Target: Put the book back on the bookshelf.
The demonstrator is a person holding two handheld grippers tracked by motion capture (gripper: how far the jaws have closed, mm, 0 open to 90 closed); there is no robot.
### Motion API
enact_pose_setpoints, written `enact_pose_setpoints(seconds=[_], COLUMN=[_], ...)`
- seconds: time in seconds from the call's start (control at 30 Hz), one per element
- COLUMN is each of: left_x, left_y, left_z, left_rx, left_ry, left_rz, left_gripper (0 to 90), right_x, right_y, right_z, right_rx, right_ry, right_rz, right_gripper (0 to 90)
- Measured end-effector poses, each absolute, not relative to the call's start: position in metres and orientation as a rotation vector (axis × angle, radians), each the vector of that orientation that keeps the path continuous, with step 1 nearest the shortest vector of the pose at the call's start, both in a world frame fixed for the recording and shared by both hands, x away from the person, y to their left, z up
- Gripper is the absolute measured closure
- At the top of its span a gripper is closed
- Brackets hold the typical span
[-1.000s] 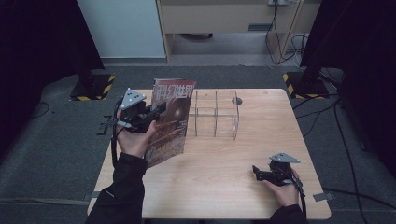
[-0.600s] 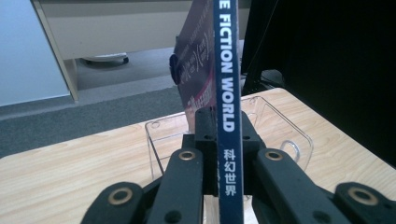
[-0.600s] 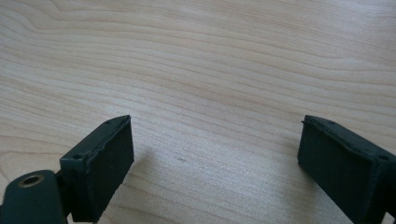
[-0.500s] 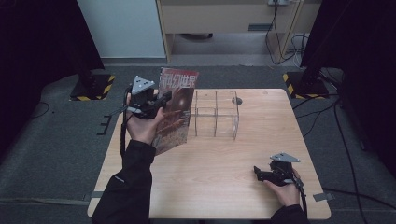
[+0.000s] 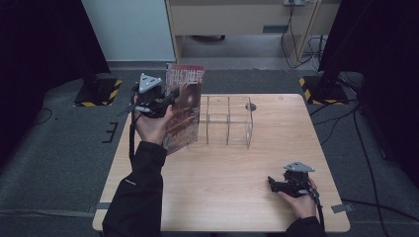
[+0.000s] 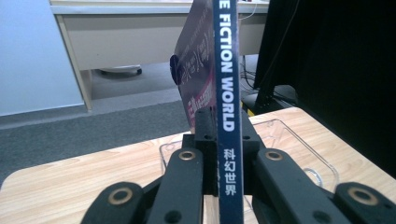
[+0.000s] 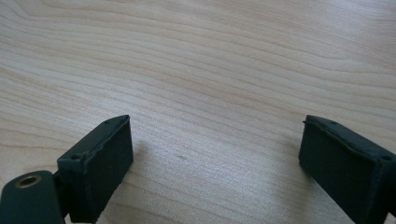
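The left gripper (image 5: 165, 101) is clamped on a magazine (image 5: 184, 106), its two black jaws pressed together on the spine. In the left gripper view the blue spine (image 6: 227, 107) runs straight up between the jaws, white lettering readable along it, and the purple cover fans away to the left of it. The magazine stands upright in the grip, held above the wooden table (image 5: 222, 197) near its far left corner, with its lower edge hanging below the claw, close to the board. Whether that edge touches the wood cannot be told. The person's left hand (image 5: 150, 126) wraps the gripper body just beneath the grey three-cornered plate, the dark sleeve running back toward the near edge of the table.

Just beyond the magazine, on the side away from the hand, stands a clear plastic organizer (image 5: 228, 121) with upright dividers; it sits on the table, close beside the cover. In the left gripper view its transparent rim (image 6: 299, 144) lies past the jaws, low and to the right.

Well apart from all this, at the near right corner, the right gripper (image 5: 276, 183) rests low over the table in the person's right hand (image 5: 300, 202). Its jaws stand wide apart with nothing but bare wood (image 7: 210, 84) between them.
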State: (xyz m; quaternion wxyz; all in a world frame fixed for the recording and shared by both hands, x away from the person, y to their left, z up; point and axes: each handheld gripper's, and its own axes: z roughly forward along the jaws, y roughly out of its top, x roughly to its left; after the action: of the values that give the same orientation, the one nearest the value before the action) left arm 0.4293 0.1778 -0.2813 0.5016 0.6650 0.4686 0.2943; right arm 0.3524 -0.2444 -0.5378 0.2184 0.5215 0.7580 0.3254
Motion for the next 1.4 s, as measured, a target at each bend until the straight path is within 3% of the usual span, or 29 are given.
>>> enact_pose_setpoints(seconds=[0.6, 1.4], left_x=[0.458, 0.469], left_y=[0.17, 0.154], left_z=[-0.303, -0.361], left_rx=[1.527, 1.46], left_ry=[1.168, 1.203], left_rz=[0.745, 0.773], left_gripper=[83.6, 83.6], right_x=[0.352, 0.352], right_y=[-0.244, -0.244], right_z=[-0.538, -0.538], right_rx=[1.444, 1.444], right_ry=[2.098, 2.098], right_rz=[0.901, 0.901], right_gripper=[10.0, 10.1])
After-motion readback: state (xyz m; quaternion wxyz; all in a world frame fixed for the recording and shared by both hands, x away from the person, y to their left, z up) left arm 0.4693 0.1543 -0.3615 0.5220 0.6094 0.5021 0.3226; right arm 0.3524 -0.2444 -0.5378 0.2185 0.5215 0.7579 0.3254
